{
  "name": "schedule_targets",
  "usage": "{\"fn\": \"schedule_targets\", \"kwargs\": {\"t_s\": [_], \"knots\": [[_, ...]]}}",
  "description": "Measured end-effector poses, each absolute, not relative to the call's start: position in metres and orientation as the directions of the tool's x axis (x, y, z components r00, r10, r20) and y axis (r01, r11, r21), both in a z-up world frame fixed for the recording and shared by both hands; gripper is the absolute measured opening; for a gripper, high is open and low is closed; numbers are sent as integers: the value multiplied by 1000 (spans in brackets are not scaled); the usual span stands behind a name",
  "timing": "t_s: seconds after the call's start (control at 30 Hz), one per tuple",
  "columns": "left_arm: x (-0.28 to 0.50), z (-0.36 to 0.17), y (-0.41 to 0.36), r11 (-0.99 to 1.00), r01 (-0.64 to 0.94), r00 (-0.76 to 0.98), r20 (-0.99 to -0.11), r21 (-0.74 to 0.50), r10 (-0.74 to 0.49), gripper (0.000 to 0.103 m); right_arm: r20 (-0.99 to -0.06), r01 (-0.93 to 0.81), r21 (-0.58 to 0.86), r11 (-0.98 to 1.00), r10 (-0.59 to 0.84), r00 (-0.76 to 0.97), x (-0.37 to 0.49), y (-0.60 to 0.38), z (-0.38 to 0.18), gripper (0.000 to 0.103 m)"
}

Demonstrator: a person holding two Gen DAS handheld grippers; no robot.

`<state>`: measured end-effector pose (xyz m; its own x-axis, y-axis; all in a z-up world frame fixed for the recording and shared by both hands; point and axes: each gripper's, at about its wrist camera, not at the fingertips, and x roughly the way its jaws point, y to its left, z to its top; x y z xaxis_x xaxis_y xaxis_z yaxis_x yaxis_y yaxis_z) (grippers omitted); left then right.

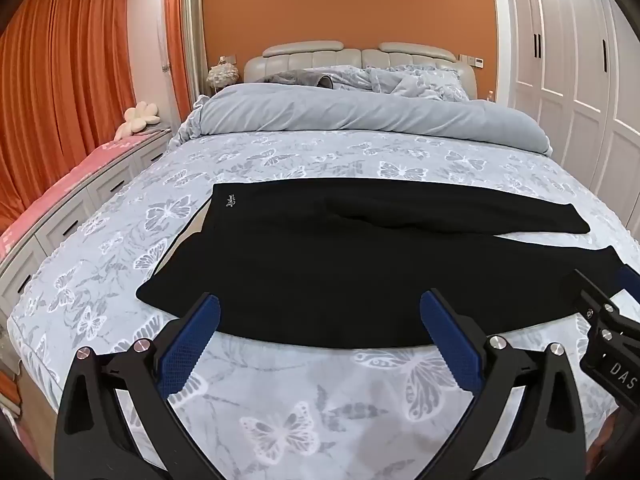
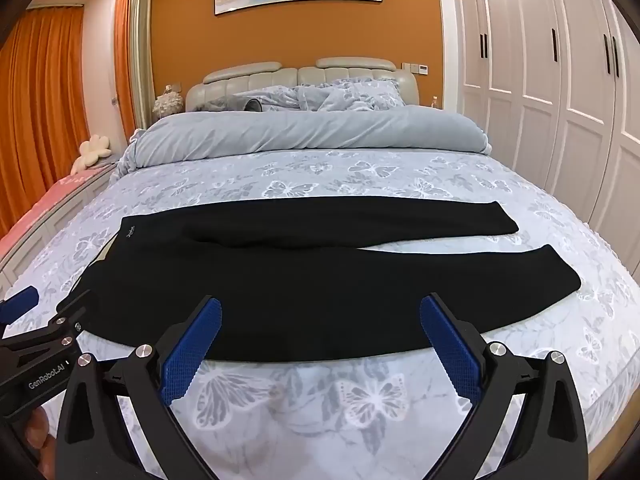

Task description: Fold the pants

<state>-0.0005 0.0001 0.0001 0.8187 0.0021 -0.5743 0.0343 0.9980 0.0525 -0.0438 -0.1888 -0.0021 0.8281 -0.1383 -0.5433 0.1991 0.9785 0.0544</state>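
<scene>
Black pants [image 1: 320,264] lie flat across the butterfly-print bed sheet [image 1: 280,412], waistband to the left, both legs stretching right with a gap between the cuffs. My left gripper [image 1: 320,312] hovers open above the near hem of the pants, nothing between its blue pads. In the right wrist view the same pants [image 2: 304,276] spread across the sheet [image 2: 320,408]. My right gripper [image 2: 320,312] also stands open over the near leg, holding nothing. Each gripper shows at the edge of the other's view: the right gripper [image 1: 612,280] and the left gripper [image 2: 48,300].
A rolled grey duvet [image 1: 360,114] and pillows [image 1: 412,82] lie at the head of the bed. White wardrobes [image 2: 560,80] stand along the right. A low drawer unit [image 1: 60,220] with a pink cover runs along the left, under orange curtains [image 1: 60,80].
</scene>
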Motion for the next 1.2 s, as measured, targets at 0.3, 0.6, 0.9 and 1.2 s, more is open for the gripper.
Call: {"fn": "schedule_targets", "kwargs": {"t_s": [0.3,0.6,0.9,1.2], "knots": [[-1,-1,1,998,23,816,-577,64,18,98,-541,202,57,978,-140,829,-44,-188,-2,98],[1,-9,-2,997,18,816,-577,70,26,98,-545,201,57,978,-138,827,-44,-188,-3,98],[3,-10,1,997,19,813,-582,73,27,98,-547,202,54,978,-140,826,-44,-190,-4,98],[4,-11,0,997,19,811,-584,76,29,98,-548,201,55,978,-139,825,-47,-189,-4,98]]}}
